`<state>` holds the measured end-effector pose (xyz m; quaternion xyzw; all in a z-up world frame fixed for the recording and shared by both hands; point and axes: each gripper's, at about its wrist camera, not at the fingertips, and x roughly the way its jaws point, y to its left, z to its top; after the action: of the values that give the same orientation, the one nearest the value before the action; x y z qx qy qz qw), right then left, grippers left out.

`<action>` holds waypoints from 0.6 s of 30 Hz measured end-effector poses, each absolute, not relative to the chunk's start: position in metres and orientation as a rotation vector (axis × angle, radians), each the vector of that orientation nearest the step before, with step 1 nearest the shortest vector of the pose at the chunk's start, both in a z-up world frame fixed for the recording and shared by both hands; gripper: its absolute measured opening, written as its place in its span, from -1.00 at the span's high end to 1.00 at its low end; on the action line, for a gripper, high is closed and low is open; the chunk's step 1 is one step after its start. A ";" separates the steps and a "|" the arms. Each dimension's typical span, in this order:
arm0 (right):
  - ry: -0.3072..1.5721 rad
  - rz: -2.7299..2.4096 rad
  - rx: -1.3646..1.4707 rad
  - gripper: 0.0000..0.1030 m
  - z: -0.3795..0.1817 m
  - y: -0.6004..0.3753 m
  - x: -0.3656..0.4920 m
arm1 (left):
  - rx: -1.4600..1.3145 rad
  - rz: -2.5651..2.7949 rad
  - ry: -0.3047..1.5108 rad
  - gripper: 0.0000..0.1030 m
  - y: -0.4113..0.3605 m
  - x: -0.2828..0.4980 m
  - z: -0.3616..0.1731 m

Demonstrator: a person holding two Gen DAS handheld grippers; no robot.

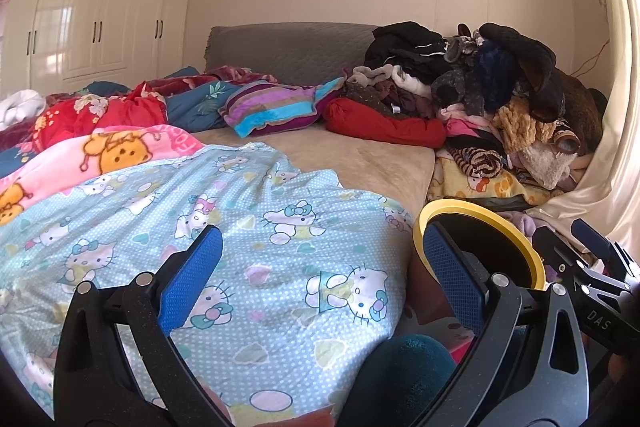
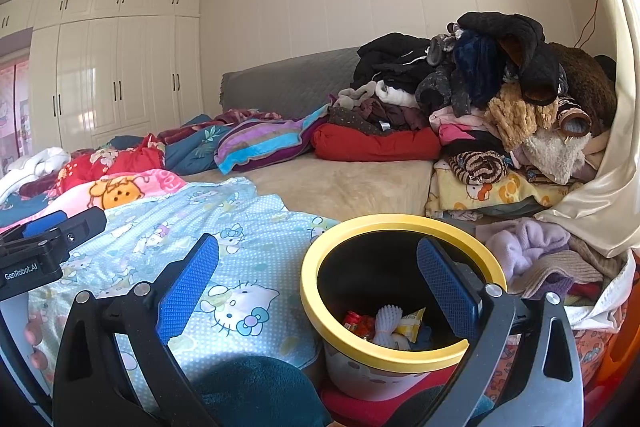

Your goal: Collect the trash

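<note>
Right wrist view: right gripper point(image 2: 318, 285) spread empty over the yellow-rimmed bin point(image 2: 400, 223), trash point(image 2: 394, 323) partly hidden inside; left gripper point(image 1: 322, 273) likewise spread, empty.

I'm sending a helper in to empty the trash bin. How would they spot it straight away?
Start at the bed and go to its near right corner, beside the laundry pile. There stands the bin: a round tub with a thick yellow rim and a black inside, holding wrappers, the only hard container among soft fabrics.
</note>
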<state>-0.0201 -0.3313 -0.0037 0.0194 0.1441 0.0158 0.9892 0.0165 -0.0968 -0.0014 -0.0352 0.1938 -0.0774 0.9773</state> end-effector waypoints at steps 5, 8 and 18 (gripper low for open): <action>0.286 0.030 0.041 -0.88 -0.003 -0.332 -0.021 | -0.071 -0.154 0.389 -0.79 -0.097 0.016 -0.001; 0.287 0.026 0.041 -0.88 -0.001 -0.331 -0.020 | -0.074 -0.158 0.389 -0.79 -0.096 0.016 -0.001; 0.285 0.028 0.042 -0.88 -0.002 -0.332 -0.020 | -0.078 -0.158 0.395 -0.79 -0.097 0.017 -0.001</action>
<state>-0.0196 -0.3316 -0.0023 0.0208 0.1421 0.0138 0.9895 0.0174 -0.0970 -0.0012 -0.0389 0.1961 -0.0782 0.9767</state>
